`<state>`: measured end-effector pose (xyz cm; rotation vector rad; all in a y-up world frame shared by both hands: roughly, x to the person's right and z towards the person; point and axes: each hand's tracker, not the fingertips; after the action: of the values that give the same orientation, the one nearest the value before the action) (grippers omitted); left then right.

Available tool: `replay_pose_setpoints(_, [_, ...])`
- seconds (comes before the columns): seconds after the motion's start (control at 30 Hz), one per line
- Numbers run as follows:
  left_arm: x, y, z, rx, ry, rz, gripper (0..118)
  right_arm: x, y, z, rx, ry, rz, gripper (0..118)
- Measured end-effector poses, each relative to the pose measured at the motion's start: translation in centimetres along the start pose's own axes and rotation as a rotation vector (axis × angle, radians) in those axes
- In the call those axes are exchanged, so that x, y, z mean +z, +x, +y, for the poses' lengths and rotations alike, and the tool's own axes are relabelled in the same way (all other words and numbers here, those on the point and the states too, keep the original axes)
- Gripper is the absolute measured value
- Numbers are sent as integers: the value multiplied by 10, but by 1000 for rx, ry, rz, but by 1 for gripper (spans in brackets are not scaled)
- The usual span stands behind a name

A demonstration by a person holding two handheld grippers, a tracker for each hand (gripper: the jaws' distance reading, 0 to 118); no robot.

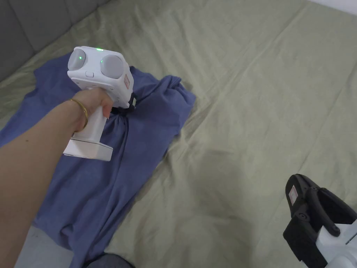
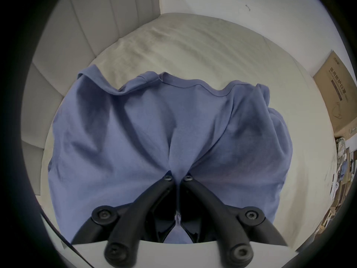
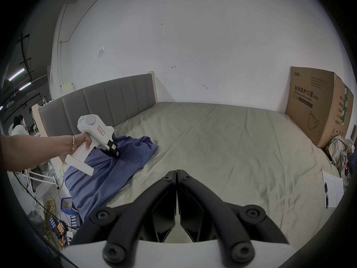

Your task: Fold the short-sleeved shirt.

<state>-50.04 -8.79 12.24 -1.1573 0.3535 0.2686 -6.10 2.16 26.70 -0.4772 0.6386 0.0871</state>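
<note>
Left gripper (image 2: 177, 177) pinched mid-shirt (image 2: 135, 136); right gripper (image 3: 176, 172) closed, empty, near-right. Spreading step; next, drag cloth flat.

Shirt (image 1: 104, 164) bunched at bed's (image 1: 251, 104) left edge, near headboard (image 3: 108, 96); fabric rides up in ridge under left gripper (image 2: 177, 177), jaws pinched together on it. Headboard walls off bed's head edge behind shirt. Sheet from shirt to right edge bare, wide passage. Cardboard box (image 3: 318, 106) blocks far right corner. Right gripper (image 3: 176, 172), jaws together, over bare sheet near foot edge.
</note>
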Motion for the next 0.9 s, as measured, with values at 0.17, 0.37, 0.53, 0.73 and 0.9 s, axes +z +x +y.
replay_pose_setpoints(0.17, [53,-10,-9,124,147,6,0,26,-5,6,26,35,-8,0])
replay_pose_setpoints(0.37, [150,-34,-41,249,327,-68,0,75,-9,8,53,116,-19,0])
replay_pose_setpoints(0.53, [241,-50,-65,273,457,-95,0,112,-12,4,57,152,-34,0])
replay_pose_setpoints(0.73, [352,-48,-84,258,682,-200,0,145,-14,3,56,206,-56,0])
replay_pose_setpoints(0.9, [459,0,-78,137,878,-290,0,173,-9,5,60,277,-99,0])
